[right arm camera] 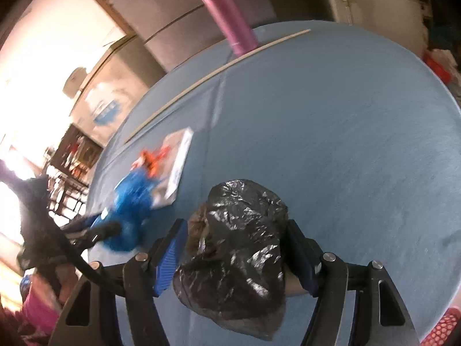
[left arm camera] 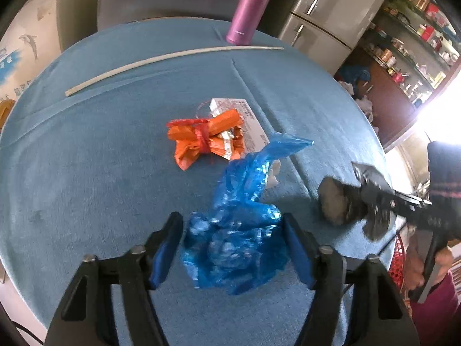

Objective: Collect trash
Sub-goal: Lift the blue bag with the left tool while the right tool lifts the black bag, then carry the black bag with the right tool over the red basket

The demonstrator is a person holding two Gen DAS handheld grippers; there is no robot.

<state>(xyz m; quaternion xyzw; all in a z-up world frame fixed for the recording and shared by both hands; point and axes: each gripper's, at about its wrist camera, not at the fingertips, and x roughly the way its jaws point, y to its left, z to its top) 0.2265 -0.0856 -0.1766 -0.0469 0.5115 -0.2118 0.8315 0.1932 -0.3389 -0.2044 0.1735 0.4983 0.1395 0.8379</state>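
A crumpled blue plastic bag (left arm camera: 236,230) lies on the blue tablecloth (left arm camera: 86,158) between the fingers of my left gripper (left arm camera: 230,222). The jaws stand apart at the bag's sides, with a small gap at the left pad. A black plastic bag (right arm camera: 239,236) fills the space between the fingers of my right gripper (right arm camera: 234,225), whose jaws also stand apart. The left wrist view shows that black bag (left arm camera: 334,201) resting on the cloth at the right. Beyond the blue bag an orange wrapper (left arm camera: 201,141) lies on a flat white box (left arm camera: 247,121).
A pink bottle (left arm camera: 247,8) stands at the far edge of the table, with a long white stick (left arm camera: 173,56) lying in front of it. A red mesh basket (right arm camera: 443,328) sits off the near right edge. Fridges and shelves stand behind the table.
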